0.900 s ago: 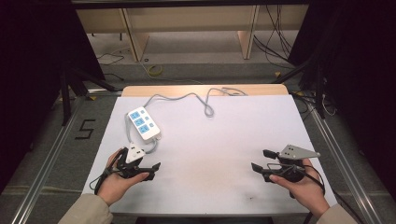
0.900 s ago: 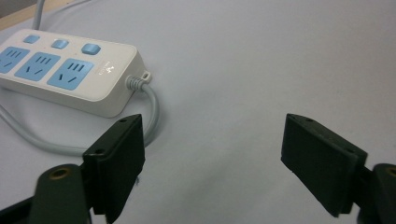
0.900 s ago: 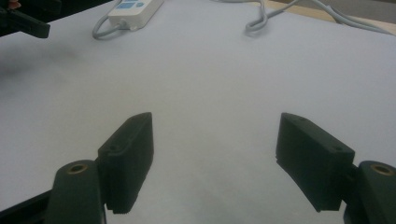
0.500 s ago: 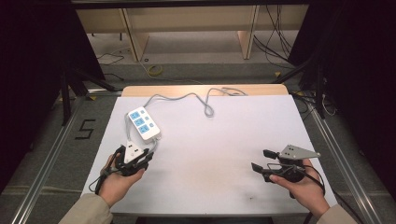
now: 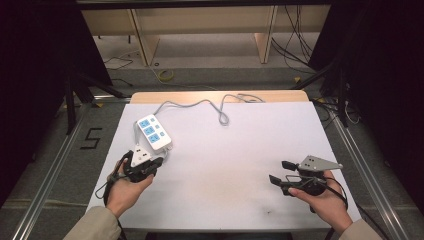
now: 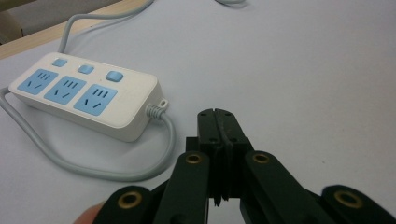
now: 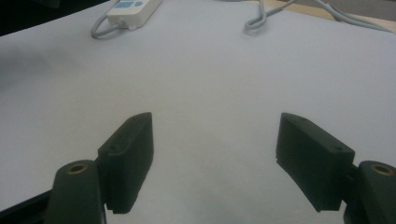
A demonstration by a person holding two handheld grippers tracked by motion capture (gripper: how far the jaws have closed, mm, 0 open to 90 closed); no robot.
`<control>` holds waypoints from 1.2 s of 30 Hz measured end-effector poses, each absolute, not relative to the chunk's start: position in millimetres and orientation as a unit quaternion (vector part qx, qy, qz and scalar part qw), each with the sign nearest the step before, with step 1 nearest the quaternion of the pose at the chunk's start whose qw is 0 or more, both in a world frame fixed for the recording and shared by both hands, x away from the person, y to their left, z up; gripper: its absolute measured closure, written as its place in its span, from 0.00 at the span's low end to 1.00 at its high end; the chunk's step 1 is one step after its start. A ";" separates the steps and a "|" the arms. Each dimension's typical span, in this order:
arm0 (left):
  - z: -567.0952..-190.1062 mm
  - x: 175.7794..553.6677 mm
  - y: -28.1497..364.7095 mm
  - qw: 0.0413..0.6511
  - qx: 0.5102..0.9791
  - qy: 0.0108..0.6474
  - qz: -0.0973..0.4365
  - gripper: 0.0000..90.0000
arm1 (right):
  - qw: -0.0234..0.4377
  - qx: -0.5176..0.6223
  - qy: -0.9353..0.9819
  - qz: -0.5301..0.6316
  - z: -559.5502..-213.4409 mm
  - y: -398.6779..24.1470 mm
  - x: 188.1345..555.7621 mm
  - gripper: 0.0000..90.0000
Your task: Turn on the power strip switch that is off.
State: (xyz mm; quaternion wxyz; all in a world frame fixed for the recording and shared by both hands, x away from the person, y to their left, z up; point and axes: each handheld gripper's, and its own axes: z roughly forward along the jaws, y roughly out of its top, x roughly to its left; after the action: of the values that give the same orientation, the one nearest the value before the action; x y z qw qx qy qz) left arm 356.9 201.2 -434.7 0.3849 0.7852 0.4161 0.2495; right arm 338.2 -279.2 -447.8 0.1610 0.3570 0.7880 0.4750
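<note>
A white power strip (image 5: 154,132) with three blue sockets lies at the left of the white table, its grey cable (image 5: 210,102) running to the far edge. My left gripper (image 5: 158,161) sits just in front of the strip, held in a hand, shut with nothing between the jaws. In the left gripper view the jaws (image 6: 218,116) meet flat, close to the strip (image 6: 84,93) and its looped cable (image 6: 163,154). My right gripper (image 5: 281,171) rests open at the table's right front. Bare table lies between its jaws (image 7: 215,126), and the strip (image 7: 133,8) is far off.
The white table sheet (image 5: 240,145) has a wooden strip (image 5: 220,96) along its far edge. Metal rails run down both sides. Shelving legs and loose cables (image 5: 295,50) lie on the floor beyond.
The left gripper's jaws have gone from spread apart to shut, with nothing taken between them. The right hand and gripper have kept still.
</note>
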 end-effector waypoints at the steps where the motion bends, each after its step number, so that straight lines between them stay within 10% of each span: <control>1: -434.5 358.2 201.2 0.386 0.783 0.420 0.249 1.00 | 0.161 0.357 0.788 0.475 -447.9 -279.2 338.2 0.31; 36: -422.0 401.7 214.2 0.367 0.769 0.449 0.269 1.00 | 0.155 0.359 0.793 0.467 -449.7 -279.1 337.9 0.31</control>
State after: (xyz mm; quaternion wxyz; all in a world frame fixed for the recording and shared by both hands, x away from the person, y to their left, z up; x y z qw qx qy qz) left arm 401.7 214.2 -422.0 0.3667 0.7690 0.4490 0.2694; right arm 337.9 -279.1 -449.7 0.1548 0.3594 0.7927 0.4673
